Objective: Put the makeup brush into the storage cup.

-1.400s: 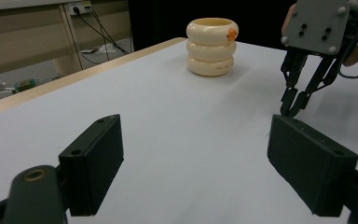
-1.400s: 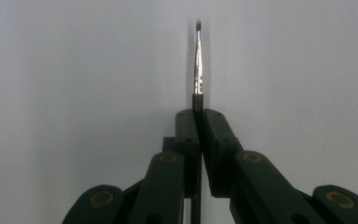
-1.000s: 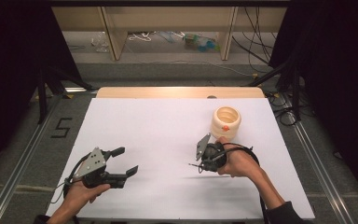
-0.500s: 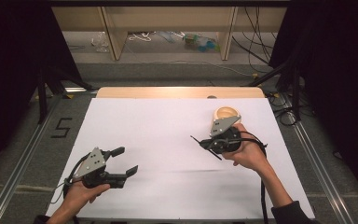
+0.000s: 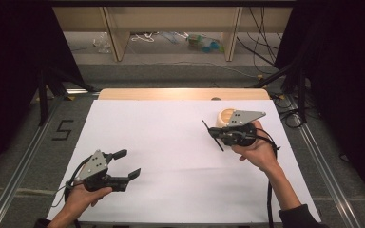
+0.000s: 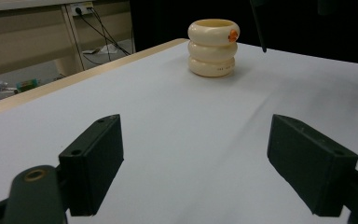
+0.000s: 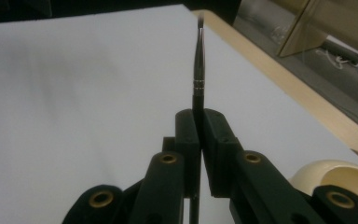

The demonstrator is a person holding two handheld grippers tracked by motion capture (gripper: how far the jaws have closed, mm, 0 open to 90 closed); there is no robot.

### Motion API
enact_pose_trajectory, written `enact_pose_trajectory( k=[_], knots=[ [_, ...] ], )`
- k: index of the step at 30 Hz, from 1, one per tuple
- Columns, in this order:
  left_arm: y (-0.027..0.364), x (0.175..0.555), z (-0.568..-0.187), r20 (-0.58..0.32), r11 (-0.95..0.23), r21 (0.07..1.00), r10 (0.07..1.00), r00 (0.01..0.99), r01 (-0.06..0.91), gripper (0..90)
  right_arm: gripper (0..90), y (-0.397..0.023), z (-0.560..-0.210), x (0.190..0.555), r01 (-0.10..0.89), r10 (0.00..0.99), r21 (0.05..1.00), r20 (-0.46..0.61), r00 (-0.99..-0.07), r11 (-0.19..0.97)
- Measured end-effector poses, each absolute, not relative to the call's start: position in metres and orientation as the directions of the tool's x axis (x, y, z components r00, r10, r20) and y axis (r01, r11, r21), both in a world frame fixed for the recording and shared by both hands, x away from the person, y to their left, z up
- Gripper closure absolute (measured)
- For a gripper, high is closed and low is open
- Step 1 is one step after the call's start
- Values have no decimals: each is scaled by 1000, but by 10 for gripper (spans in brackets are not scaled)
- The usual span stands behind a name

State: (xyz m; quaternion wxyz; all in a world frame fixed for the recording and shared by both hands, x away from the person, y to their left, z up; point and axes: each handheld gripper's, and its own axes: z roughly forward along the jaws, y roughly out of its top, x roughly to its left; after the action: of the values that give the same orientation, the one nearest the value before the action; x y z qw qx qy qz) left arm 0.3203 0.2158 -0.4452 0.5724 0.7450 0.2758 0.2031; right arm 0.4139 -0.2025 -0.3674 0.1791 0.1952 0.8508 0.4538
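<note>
A cream ribbed holder (image 5: 223,115), shaped like three stacked rings (image 6: 213,47), stands upright at the back right of the white table; its rim also shows in the right gripper view (image 7: 340,175). My right gripper (image 5: 217,134) hangs above the table just in front of the holder and partly hides it. It is shut on a thin black brush (image 7: 198,70), which sticks out past the pads on both sides (image 5: 213,135). My left gripper (image 5: 129,164) rests low at the front left, open, with nothing between its pads (image 6: 95,158).
A white sheet (image 5: 171,142) covers the table, with a wooden edge (image 5: 180,94) at the far side. Metal rails run along both sides. A "5" (image 5: 62,129) is marked on the floor at left. Shelves and cables lie beyond the table.
My right hand has lifted the brush off the table and carried it back and to the right, up to the holder. The left gripper has stayed put.
</note>
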Motion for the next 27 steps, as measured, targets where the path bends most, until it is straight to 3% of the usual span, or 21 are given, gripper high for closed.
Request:
enact_pose_trajectory(
  k=[17,27],
  knots=[
    [216,320,-445,-4,-206,962,649,760,181,183,854,-223,-354,418,145,586,922,-102,-804,359],
    [215,321,-446,-8,-202,962,646,764,181,182,854,-230,-346,419,138,618,935,-101,-779,326]
  ],
)
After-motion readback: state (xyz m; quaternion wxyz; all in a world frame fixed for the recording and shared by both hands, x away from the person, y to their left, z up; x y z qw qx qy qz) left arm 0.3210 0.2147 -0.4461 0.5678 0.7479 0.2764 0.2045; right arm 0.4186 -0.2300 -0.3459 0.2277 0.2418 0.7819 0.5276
